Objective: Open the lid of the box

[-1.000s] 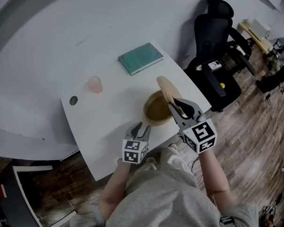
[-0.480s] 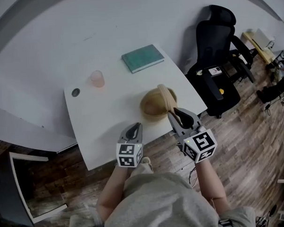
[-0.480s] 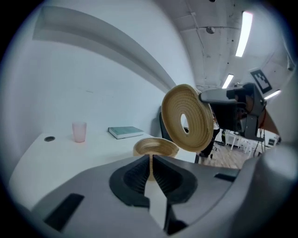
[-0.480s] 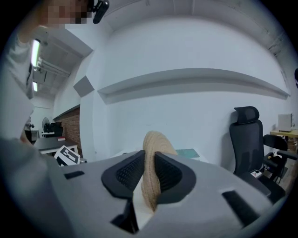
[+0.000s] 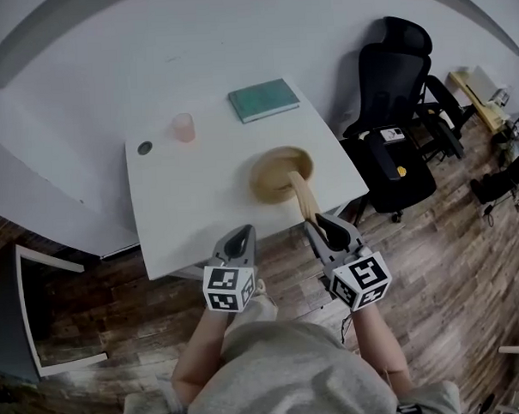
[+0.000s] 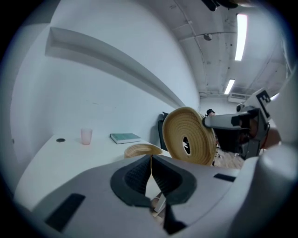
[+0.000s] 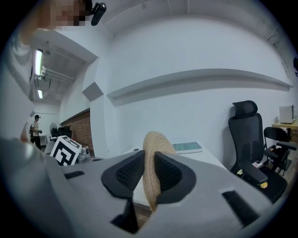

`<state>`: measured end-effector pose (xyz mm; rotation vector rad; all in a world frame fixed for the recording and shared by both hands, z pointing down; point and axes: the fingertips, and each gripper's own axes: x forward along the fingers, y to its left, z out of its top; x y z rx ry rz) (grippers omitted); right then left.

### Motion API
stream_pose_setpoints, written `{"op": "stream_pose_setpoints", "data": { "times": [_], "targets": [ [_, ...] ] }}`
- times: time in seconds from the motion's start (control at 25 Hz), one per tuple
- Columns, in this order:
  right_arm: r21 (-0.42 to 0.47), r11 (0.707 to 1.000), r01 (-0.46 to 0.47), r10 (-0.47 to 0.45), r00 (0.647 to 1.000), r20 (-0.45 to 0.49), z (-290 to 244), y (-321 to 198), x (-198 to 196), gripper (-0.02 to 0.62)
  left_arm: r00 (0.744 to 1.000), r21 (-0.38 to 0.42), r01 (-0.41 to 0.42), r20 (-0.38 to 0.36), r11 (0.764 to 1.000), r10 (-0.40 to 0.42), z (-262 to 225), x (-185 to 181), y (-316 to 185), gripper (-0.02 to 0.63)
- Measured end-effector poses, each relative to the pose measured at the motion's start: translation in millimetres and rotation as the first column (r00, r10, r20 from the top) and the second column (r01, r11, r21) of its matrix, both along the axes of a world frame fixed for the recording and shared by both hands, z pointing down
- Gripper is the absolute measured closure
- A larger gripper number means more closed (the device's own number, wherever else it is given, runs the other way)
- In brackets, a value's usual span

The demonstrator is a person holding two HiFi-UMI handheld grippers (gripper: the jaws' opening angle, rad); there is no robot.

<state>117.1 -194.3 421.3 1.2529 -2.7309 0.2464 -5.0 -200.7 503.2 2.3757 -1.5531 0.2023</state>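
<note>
Slippage is worrying me: my right tool (image 5: 322, 227) is gripping the woven lid (image 5: 300, 194) only by its rim, off the open box (image 5: 271, 177) on the bench (image 5: 187, 209), while my left tool (image 5: 240, 239) is hanging clenched and empty, offering no support if the lid is twisting loose.

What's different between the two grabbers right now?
The left gripper is shut on nothing, its jaws touching each other. The right gripper is clamped on the woven lid's rim, which holds its jaws apart. The left gripper carries nothing, while the right gripper holds the lid on edge, off the box. Both are grey and point toward the table.
</note>
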Motion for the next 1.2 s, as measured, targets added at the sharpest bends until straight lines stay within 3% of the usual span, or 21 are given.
{"op": "stream_pose_setpoints", "data": {
  "times": [0.64,1.2],
  "targets": [
    [-0.006,1.0,0.005,-0.005,1.0,0.03,12,112,31,0.52,0.999,0.039,-0.024,-0.022,0.999,0.025,-19,39,110,0.595],
    [0.0,1.0,-0.007,0.007,1.0,0.025,15,159,47,0.52,0.998,0.047,-0.045,-0.043,0.998,0.047,-18,62,157,0.595]
  ]
}}
